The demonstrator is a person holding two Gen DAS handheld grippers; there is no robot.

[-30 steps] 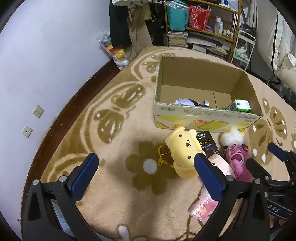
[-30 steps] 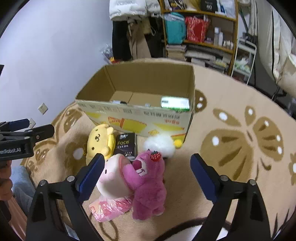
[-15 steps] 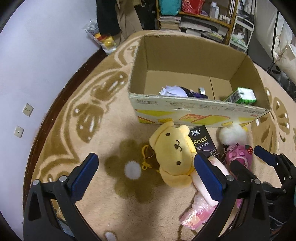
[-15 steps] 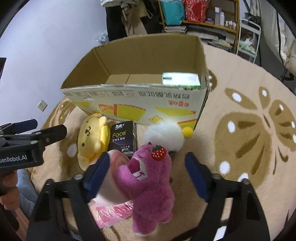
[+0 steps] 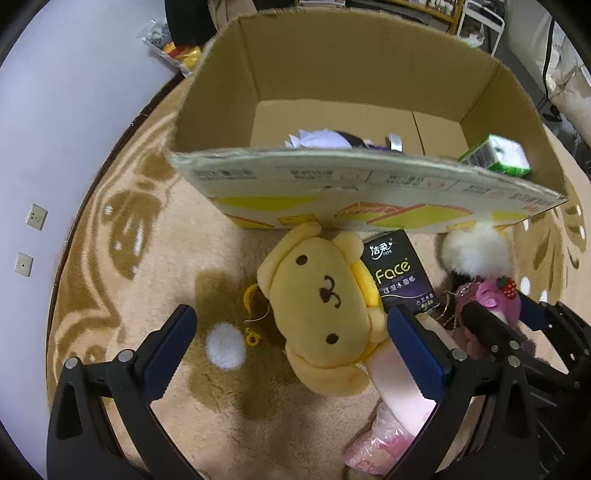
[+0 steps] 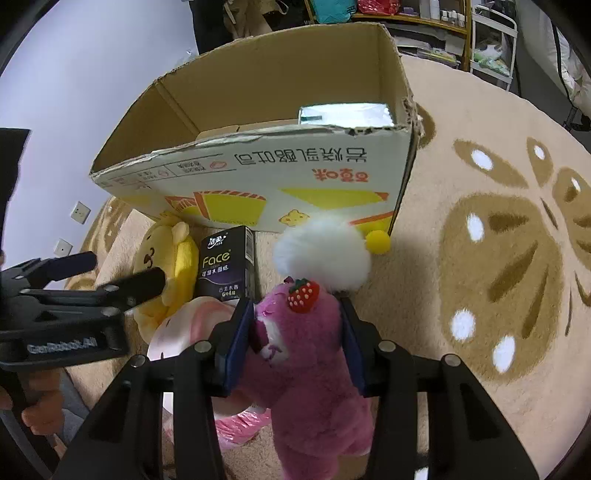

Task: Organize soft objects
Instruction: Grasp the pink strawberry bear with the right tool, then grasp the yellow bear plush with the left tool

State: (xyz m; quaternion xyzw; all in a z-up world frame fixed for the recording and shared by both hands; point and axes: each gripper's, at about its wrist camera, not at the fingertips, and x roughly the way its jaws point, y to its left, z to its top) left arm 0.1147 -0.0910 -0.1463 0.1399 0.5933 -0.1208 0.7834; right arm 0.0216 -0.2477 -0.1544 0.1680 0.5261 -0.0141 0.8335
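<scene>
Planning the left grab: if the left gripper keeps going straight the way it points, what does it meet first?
Most likely the yellow dog plush, lying between the open left gripper fingers on the carpet. Its right finger may brush the pink-and-white plush; depth is unclear.

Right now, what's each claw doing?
Left claw: open, straddling the yellow plush, not gripping.
Right claw: jaws just closed, shut on the pink bear.

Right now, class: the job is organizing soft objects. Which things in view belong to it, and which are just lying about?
Belongs to the job:
- pink bear, clamped by the right gripper
- yellow dog plush, between the open left gripper fingers
- white pompom
- cardboard box

Lying about:
- black tissue pack
- shelves
- wall sockets
</scene>
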